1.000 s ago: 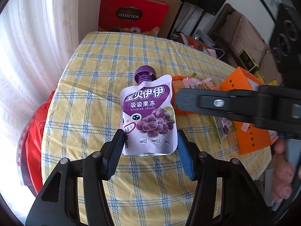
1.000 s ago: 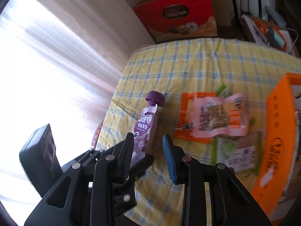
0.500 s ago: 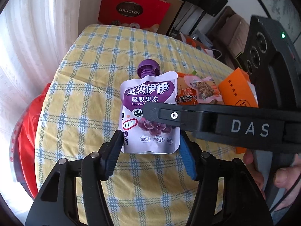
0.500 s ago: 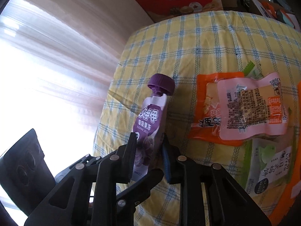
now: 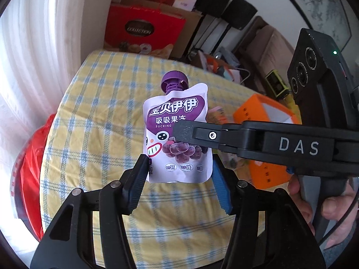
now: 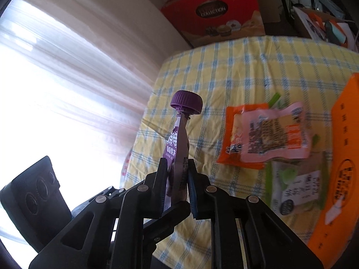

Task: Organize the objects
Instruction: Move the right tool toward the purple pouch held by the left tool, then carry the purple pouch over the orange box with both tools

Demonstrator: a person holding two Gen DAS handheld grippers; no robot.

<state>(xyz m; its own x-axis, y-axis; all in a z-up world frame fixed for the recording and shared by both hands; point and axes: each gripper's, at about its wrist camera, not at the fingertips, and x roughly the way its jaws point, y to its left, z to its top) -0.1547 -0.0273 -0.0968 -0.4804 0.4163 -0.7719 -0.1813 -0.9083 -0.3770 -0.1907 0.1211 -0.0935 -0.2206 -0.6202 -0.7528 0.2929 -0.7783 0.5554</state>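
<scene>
Right [image 6: 177,179] jaws clamped flat on pouch [image 5: 177,141] mid-air over table [image 5: 94,134] — left [image 5: 179,179] jaws apart, flanking its base. Could slip — glossy film, squishy fill.

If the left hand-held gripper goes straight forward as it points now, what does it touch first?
Most likely the purple grape jelly pouch, which stands between the left hand-held gripper's open fingers, clamped by the right hand-held gripper. Depth is uncertain.
</scene>
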